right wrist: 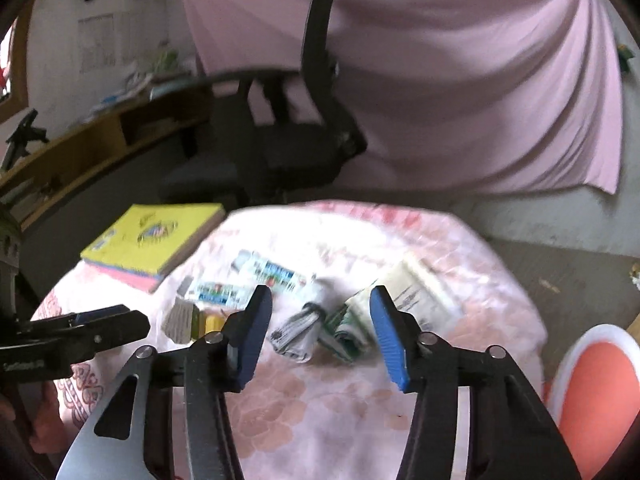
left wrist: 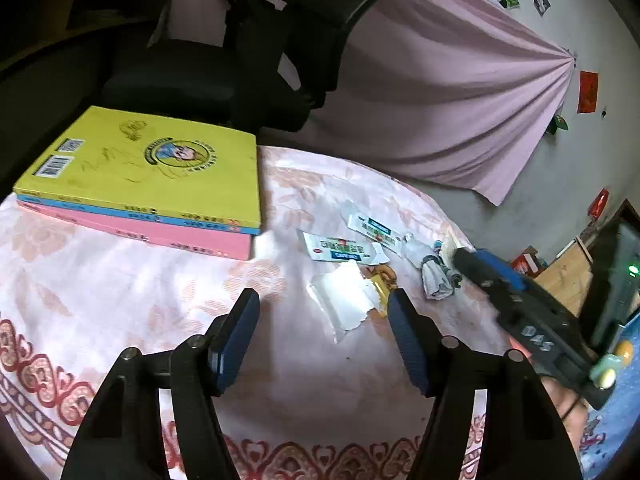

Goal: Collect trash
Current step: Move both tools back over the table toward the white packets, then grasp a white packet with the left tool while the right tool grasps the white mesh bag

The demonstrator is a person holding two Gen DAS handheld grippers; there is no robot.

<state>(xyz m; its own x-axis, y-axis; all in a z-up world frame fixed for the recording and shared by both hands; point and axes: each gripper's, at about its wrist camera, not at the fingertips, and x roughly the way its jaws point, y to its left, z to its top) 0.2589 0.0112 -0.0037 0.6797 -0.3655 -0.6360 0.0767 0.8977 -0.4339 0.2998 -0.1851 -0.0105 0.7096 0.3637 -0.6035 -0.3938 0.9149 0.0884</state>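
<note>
Surface: a table with a pink flowered cloth [left wrist: 120, 300], an office chair [left wrist: 224, 72] and a pink curtain [left wrist: 440, 100] behind it.
Books: a stack [left wrist: 160, 168] at the far left.
Trash: wrappers [left wrist: 340, 250], torn white paper [left wrist: 348, 300] and crumpled pieces [right wrist: 316, 328] lie in the middle.
Left gripper [left wrist: 324, 312]: jaws partly open, empty, near the white paper.
Right gripper [right wrist: 320, 304]: jaws partly open, empty, above the crumpled pieces.

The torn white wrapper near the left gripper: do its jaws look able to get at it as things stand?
Probably yes. The torn white wrapper lies flat just ahead of the left gripper, whose jaws stand apart and empty, with only bare tablecloth between.
</note>
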